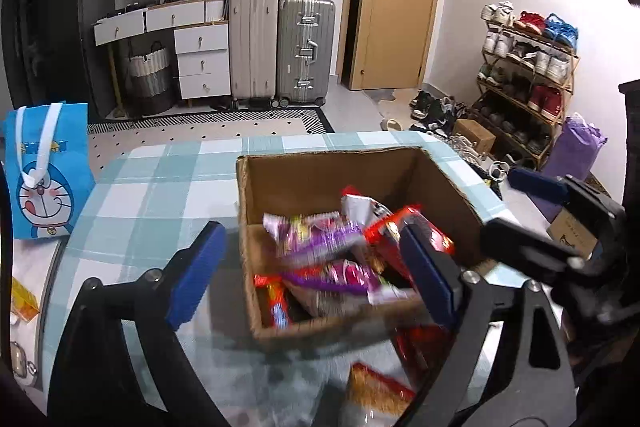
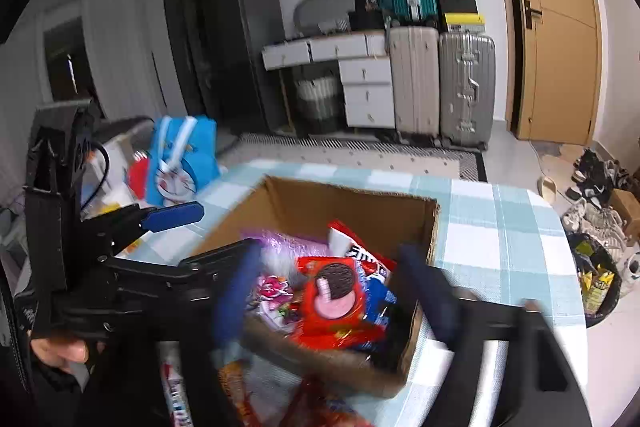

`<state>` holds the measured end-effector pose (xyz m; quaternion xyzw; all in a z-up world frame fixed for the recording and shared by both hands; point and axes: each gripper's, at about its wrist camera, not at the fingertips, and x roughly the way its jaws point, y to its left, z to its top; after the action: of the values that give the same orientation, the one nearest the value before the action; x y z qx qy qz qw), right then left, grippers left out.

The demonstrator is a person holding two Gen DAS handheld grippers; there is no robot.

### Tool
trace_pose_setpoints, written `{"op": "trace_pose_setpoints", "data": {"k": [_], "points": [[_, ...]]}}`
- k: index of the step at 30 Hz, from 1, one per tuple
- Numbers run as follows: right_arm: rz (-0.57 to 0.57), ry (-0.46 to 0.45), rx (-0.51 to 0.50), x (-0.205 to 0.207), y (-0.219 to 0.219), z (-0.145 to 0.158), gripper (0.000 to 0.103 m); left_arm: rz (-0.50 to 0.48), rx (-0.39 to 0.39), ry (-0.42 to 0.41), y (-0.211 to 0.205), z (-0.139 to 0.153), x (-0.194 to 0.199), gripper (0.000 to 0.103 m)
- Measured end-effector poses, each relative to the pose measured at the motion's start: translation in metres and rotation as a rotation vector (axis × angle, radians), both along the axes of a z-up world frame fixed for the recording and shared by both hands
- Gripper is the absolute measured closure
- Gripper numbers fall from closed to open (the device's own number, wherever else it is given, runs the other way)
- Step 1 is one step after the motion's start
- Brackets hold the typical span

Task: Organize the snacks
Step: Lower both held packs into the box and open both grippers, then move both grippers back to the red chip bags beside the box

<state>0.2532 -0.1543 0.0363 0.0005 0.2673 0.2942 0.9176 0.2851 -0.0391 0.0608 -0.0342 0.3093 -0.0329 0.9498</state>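
An open cardboard box (image 1: 304, 183) (image 2: 360, 211) stands on the checked table and holds several snack packs: purple ones (image 1: 320, 239), red ones (image 1: 400, 227), and a red Oreo pack (image 2: 332, 291). My left gripper (image 1: 312, 275) is open and empty, its blue fingers astride the box's near left part. My right gripper (image 2: 336, 291) is open and empty over the box, blurred. The right gripper also shows at the right of the left wrist view (image 1: 540, 199); the left gripper shows at the left of the right wrist view (image 2: 172, 217). More snack packs (image 1: 376, 391) (image 2: 240, 391) lie in front of the box.
A blue Doraemon bag (image 1: 46, 171) (image 2: 180, 159) stands at the table's left. The table (image 1: 160, 179) has a teal and white checked cloth. Beyond it are suitcases (image 1: 280, 47), drawers, a door and a shoe rack (image 1: 524, 75). A bin (image 2: 596, 279) stands right of the table.
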Motion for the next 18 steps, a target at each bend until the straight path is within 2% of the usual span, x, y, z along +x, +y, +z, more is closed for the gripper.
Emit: {"op": "trace_pose_setpoints", "data": {"k": [1,3,8,12,18], "points": [[-0.004,-0.010,0.012,-0.006,-0.004,0.004,0.001,0.001,0.002,-0.001,0.002,0.001,-0.007,0.000],[-0.006,-0.010,0.027,-0.018,-0.011,0.009,0.001,0.001,0.006,-0.023,0.010,0.003,-0.028,0.000],[-0.039,0.016,-0.002,-0.041,-0.021,0.008,0.001,-0.008,0.026,-0.008,0.012,-0.005,-0.067,0.000],[-0.065,0.028,-0.034,-0.061,-0.028,-0.002,0.001,-0.016,0.025,0.013,0.014,-0.020,-0.105,0.000],[-0.087,0.075,-0.067,-0.079,-0.035,-0.027,0.001,-0.042,0.081,0.039,0.007,-0.043,-0.131,0.000]]}}
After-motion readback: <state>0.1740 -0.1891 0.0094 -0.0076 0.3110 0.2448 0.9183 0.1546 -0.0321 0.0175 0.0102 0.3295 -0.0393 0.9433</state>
